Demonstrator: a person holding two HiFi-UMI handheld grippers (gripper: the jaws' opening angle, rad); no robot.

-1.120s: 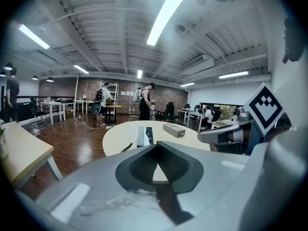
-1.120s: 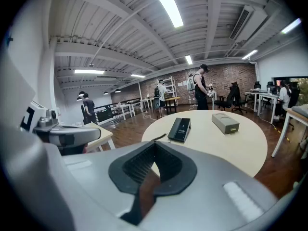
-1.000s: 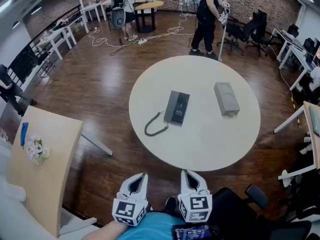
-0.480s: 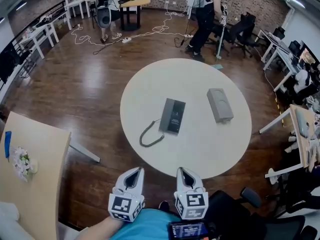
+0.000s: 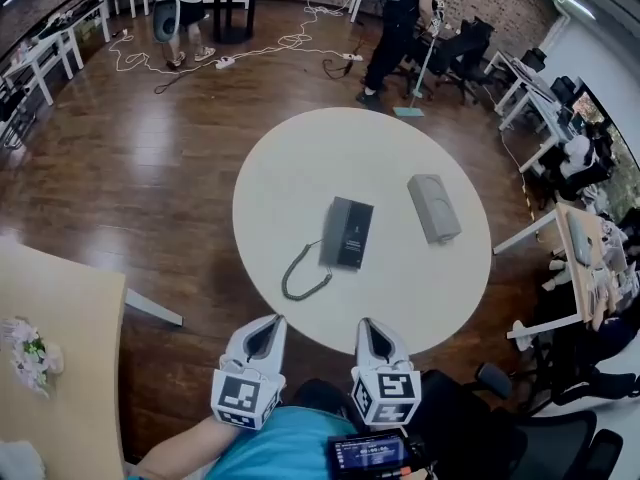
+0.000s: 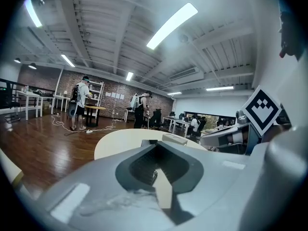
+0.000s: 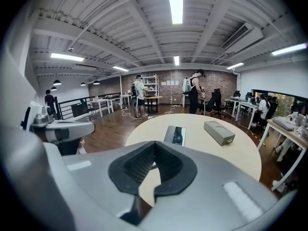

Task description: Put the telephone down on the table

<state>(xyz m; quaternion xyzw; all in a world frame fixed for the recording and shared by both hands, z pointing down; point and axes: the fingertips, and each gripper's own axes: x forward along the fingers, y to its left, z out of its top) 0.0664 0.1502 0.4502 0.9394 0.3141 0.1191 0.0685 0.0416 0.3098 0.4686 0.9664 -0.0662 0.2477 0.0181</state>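
On the round cream-white table, the flat dark-grey telephone lies by a light-grey oblong box, well apart from the left gripper and right gripper, both with jaws together and empty. The set-down looks done.

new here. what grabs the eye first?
A pale round table fills the head view's middle, a dark corded telephone at its centre, a grey box right of it. At the bottom edge the left claw and right claw hang short of it, both shut, empty.
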